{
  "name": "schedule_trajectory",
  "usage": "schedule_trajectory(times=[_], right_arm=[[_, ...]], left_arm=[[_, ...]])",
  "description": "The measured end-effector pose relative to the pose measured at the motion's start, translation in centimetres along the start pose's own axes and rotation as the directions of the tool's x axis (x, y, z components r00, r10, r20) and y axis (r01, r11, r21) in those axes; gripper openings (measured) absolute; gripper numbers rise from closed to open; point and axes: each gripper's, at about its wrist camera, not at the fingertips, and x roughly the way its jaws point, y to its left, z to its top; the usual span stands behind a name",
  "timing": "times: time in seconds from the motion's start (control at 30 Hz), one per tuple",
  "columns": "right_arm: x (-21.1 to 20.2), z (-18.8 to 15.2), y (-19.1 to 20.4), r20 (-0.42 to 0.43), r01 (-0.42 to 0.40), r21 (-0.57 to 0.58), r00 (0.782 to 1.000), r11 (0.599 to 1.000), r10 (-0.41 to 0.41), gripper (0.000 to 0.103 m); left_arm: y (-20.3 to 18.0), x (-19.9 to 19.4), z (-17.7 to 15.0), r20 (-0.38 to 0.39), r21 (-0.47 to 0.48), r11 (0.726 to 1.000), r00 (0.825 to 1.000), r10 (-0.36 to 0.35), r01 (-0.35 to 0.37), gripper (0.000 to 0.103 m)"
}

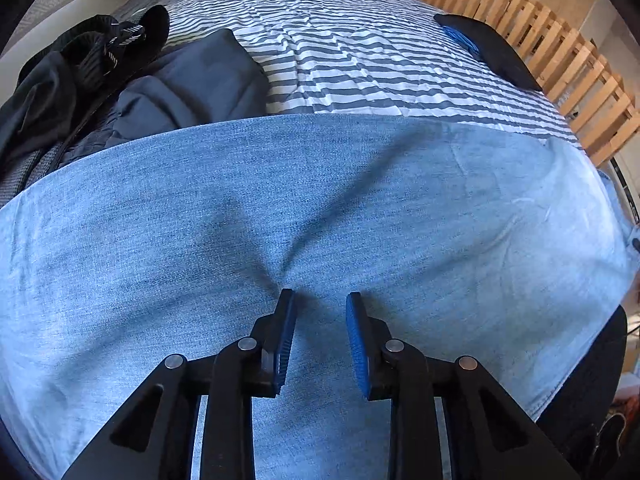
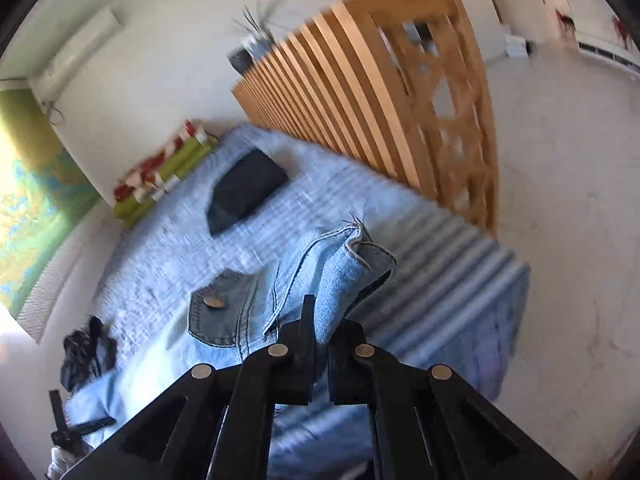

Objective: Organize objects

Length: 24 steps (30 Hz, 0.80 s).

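dark clothing (image 1: 80, 80) lies heaped at the far left of the bed in the left wrist view: a black garment with straps and, just beside it toward the middle, a folded navy piece (image 1: 192, 88). across the middle, light blue jeans (image 1: 320, 208) are spread flat over the striped bedsheet (image 1: 360, 52), filling most of the view from edge to edge. left gripper (image 1: 320, 300) points down at the denim with its blue-padded jaws a narrow way apart and nothing pinched between them (whether the tips touch the cloth is hard to tell). further right, a black item with a blue patch (image 1: 488, 48) rests on the sheet near the wooden slatted rail (image 1: 560, 60).

in the right wrist view, which is blurred, a black bundle (image 2: 86, 356) sits at the left edge of the bed, green rolled items (image 2: 160, 176) line the wall end, and a dark folded piece (image 2: 244, 192) lies on the bedsheet. the jeans' back pocket (image 2: 220, 312) faces up. right gripper (image 2: 320, 312) is clamped on a fold of the jeans near a hem, the cloth standing up between its closed jaws above the bed. the wooden rail runs behind it to the right.
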Motion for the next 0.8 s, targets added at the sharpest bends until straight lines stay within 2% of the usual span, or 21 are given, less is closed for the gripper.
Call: schedule_trajectory(times=[0.1, 0.13, 0.2, 0.27, 0.37, 0.47, 0.53, 0.57, 0.63, 0.73, 0.8], right_arm=[[3.2, -1.9, -2.1, -0.144, 0.072, 0.025, 0.987, 0.997, -0.068, 0.005], [3.2, -1.8, -2.2, -0.156, 0.066, 0.02, 0.986, 0.998, -0.062, 0.009], [2.5, -1.0, -2.2, -0.188, 0.04, 0.005, 0.981, 0.999, -0.038, 0.009], [0.8, 0.0, -2.1, -0.171, 0.058, -0.025, 0.983, 0.998, -0.062, 0.012], [-2.2, 2.2, -0.8, -0.084, 0.08, -0.102, 0.992, 0.992, -0.089, 0.016], [-2.7, 5.1, 1.5, -0.064, 0.001, -0.151, 0.998, 0.989, -0.011, 0.018], [-1.3, 6.2, 4.9, -0.093, -0.063, -0.228, 0.995, 0.972, 0.043, 0.019], [-0.2, 6.4, 6.9, -0.122, -0.1, -0.28, 0.99, 0.955, 0.068, 0.019], [2.9, 6.1, 10.7, -0.213, -0.174, -0.364, 0.972, 0.915, 0.1, 0.018], [8.4, 4.5, 14.2, -0.32, -0.199, -0.452, 0.946, 0.87, 0.05, 0.018], [11.2, 3.2, 14.5, -0.358, -0.187, -0.492, 0.934, 0.851, -0.002, 0.018]], left_arm=[[-1.9, -0.5, 0.3, -0.014, 0.066, 0.998, 1.0, 0.011, -0.01, 0.027], [-2.7, -0.9, 0.6, -0.012, 0.084, 0.996, 1.0, 0.008, -0.007, 0.027], [-3.7, -2.1, 0.9, 0.003, 0.114, 0.993, 1.0, -0.006, 0.006, 0.027], [-5.4, -3.1, 1.8, 0.02, 0.146, 0.989, 1.0, -0.024, 0.021, 0.027], [-8.2, -3.5, 4.6, 0.03, 0.207, 0.977, 0.998, -0.05, 0.043, 0.028], [-11.9, -2.2, 8.3, 0.031, 0.275, 0.96, 0.998, -0.058, 0.047, 0.03], [-14.2, -0.5, 11.1, 0.02, 0.308, 0.95, 0.997, -0.068, 0.058, 0.031], [-15.2, -0.1, 12.0, 0.015, 0.321, 0.945, 0.997, -0.075, 0.066, 0.036], [-16.9, 1.5, 14.1, 0.0, 0.33, 0.941, 0.997, -0.082, 0.077, 0.041], [-18.3, 4.1, 16.6, -0.036, 0.324, 0.94, 0.994, -0.101, 0.107, 0.042], [-18.8, 6.1, 17.9, -0.081, 0.322, 0.936, 0.99, -0.119, 0.139, 0.042]])
